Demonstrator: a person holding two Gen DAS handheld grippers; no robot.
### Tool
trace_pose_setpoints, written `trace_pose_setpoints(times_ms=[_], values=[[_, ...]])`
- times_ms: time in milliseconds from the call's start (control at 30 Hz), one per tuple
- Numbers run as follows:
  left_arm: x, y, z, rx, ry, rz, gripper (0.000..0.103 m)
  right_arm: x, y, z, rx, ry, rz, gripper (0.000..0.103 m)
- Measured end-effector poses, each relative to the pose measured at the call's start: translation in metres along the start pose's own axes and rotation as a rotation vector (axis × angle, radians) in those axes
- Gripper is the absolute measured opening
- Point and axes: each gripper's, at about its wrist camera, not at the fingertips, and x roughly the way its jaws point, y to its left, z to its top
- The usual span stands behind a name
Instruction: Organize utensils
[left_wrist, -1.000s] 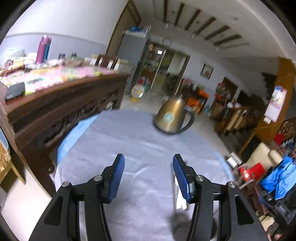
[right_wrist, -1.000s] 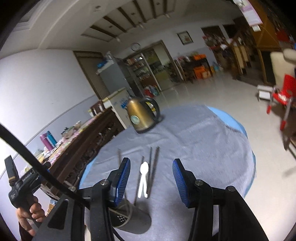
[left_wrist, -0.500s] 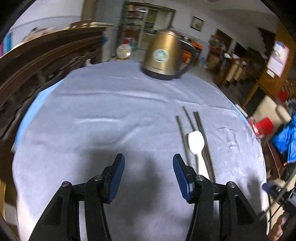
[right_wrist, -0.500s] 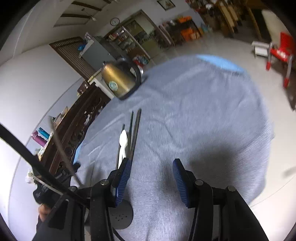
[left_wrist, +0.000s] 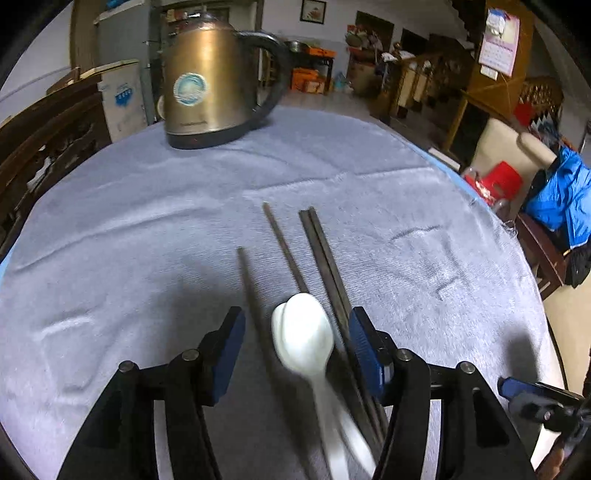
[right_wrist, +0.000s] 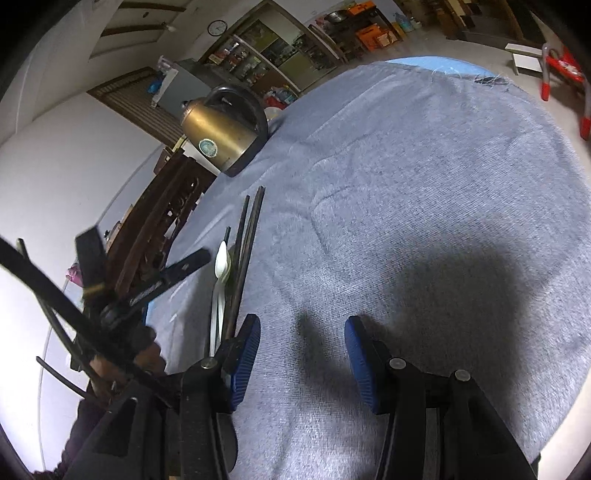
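Note:
A white spoon (left_wrist: 303, 338) lies on the grey tablecloth (left_wrist: 147, 221) among several dark chopsticks (left_wrist: 325, 258). My left gripper (left_wrist: 300, 347) hangs low over them. Its jaws are opening, the spoon's bowl sits between the blue pads, and neither pad presses on it. In the right wrist view the spoon (right_wrist: 221, 258) and chopsticks (right_wrist: 248, 236) lie left of my right gripper (right_wrist: 303, 363). That gripper stands open over bare cloth with nothing between its fingers.
A brass-coloured kettle (left_wrist: 207, 81) stands at the far side of the round table, also in the right wrist view as the kettle (right_wrist: 221, 136). A dark cylindrical holder (right_wrist: 226, 441) peeks out under the right gripper's left finger. Carved wooden furniture (right_wrist: 155, 229) runs along the table's left.
The left gripper has dropped and swung towards the utensils, so the spoon now lies between its fingers. The right gripper has tipped down towards the cloth, still open.

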Motion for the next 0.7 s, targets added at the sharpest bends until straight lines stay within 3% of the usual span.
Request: trace_pose_setpoints(times_ms=[100, 133, 167, 333, 567, 700], values=[[0.008, 0.000, -0.001, 0.005, 0.009, 0.000, 0.057, 0.004, 0.003, 0.002, -0.017, 0.000, -0.001, 0.051], [0.010, 0.001, -0.002, 0.000, 0.009, -0.010, 0.040, 0.005, 0.004, 0.003, -0.022, 0.001, -0.002, 0.051], [0.013, 0.003, -0.003, -0.007, 0.014, -0.018, 0.029, 0.006, 0.005, 0.004, -0.026, 0.003, -0.002, 0.051], [0.004, 0.017, -0.008, -0.027, -0.024, -0.046, 0.030, 0.012, 0.008, 0.009, -0.041, 0.013, 0.004, 0.051], [-0.033, 0.052, -0.014, -0.153, -0.081, -0.194, 0.030, 0.027, 0.038, 0.026, -0.148, 0.006, 0.030, 0.051], [-0.041, 0.071, -0.017, -0.180, -0.104, -0.146, 0.030, 0.044, 0.065, 0.036, -0.241, 0.021, 0.106, 0.051]])
